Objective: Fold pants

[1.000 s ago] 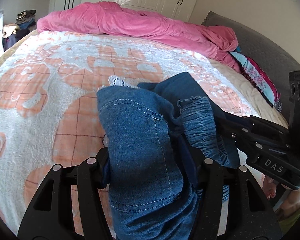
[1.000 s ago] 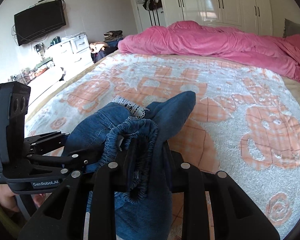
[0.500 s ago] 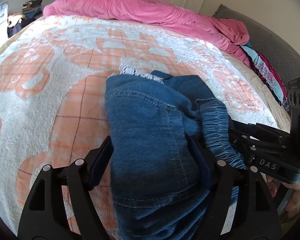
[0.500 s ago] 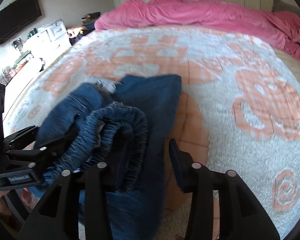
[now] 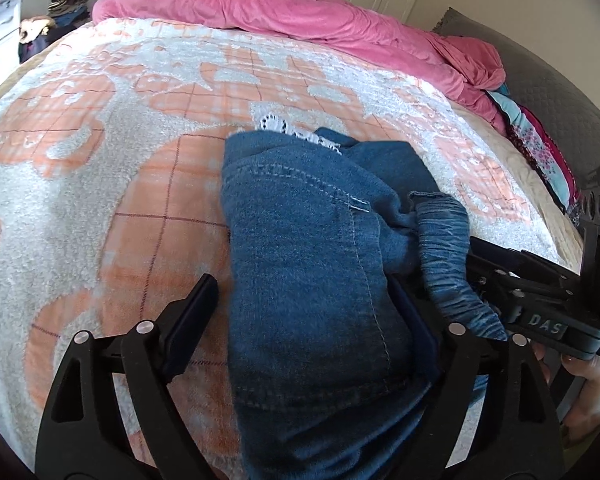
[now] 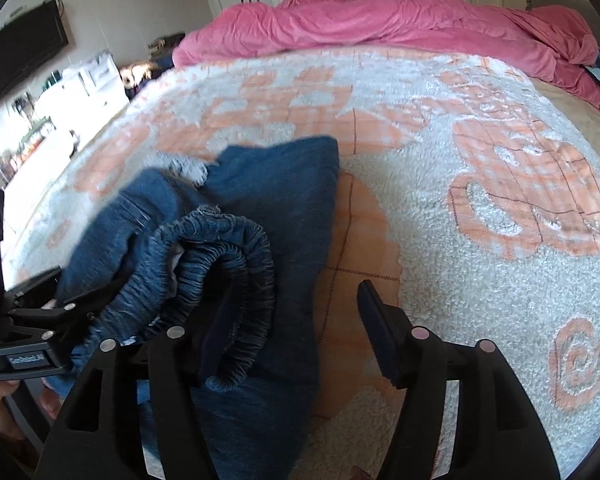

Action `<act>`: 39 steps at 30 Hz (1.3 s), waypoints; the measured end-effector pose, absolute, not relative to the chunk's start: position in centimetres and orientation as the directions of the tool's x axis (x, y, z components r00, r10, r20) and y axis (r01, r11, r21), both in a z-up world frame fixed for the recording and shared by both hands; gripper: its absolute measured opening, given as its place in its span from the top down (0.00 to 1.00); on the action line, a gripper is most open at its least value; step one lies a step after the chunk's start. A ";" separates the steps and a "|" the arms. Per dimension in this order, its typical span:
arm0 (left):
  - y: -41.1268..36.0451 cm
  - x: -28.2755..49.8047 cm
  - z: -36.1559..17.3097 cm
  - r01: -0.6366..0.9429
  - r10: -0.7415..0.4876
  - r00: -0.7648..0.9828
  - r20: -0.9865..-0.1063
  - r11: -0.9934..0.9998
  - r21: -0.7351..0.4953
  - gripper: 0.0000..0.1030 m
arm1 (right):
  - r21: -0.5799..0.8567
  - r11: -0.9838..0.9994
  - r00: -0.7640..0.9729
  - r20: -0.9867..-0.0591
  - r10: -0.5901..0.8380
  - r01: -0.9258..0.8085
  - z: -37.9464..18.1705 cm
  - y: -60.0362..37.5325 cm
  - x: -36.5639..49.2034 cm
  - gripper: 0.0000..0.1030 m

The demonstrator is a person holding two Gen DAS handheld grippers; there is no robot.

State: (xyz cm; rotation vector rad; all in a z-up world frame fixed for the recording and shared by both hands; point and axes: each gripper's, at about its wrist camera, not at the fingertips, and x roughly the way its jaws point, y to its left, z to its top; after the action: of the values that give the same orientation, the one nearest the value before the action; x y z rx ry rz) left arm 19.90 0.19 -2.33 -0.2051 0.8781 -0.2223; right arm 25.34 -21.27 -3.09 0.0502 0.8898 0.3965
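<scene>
Folded blue denim pants (image 5: 300, 240) lie bunched on the bed blanket (image 5: 100, 160), white lace trim (image 5: 276, 126) showing at their far edge. My left gripper (image 5: 304, 312) straddles the near part of the bundle, its jaws opening. Its left finger (image 5: 196, 308) stands clear of the denim, and the fabric still leans on the right one. In the right wrist view my right gripper (image 6: 296, 328) is also opening. The elastic waistband (image 6: 220, 248) drapes over its left finger, and the right finger (image 6: 380, 332) is apart from the pants (image 6: 276, 200).
A rumpled pink duvet (image 5: 300, 12) lies along the far side of the bed. Patterned pillows (image 5: 540, 148) sit at the right edge. A wall TV (image 6: 20, 56) and a white dresser (image 6: 96, 76) stand to the left. A hand (image 5: 592, 384) holds the right gripper's handle.
Both grippers were shut on the denim a second ago and have spread their jaws. Both have sunk, and the pants have settled onto the blanket.
</scene>
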 end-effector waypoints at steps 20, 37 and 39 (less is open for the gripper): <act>0.2 8.7 5.5 0.127 -0.179 0.807 -0.563 0.983 -0.130 0.09 | 0.202 0.906 0.767 -0.482 0.423 -0.372 5.8 -25.0 15.3 0.04; 1.1 3.5 2.9 0.112 -0.176 0.776 -0.605 0.984 -0.142 0.09 | 0.170 0.911 0.758 -0.510 0.407 -0.375 3.9 -25.4 8.1 0.04; 1.3 3.3 2.2 0.097 -0.170 0.764 -0.623 0.984 -0.151 0.09 | 0.171 0.912 0.746 -0.529 0.404 -0.373 3.1 -25.4 7.6 0.04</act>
State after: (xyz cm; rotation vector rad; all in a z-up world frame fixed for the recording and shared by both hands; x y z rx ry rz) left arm 3.33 1.32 2.22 -0.1118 0.6869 -0.1455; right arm 7.59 -25.43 3.12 0.0551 0.5918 0.4258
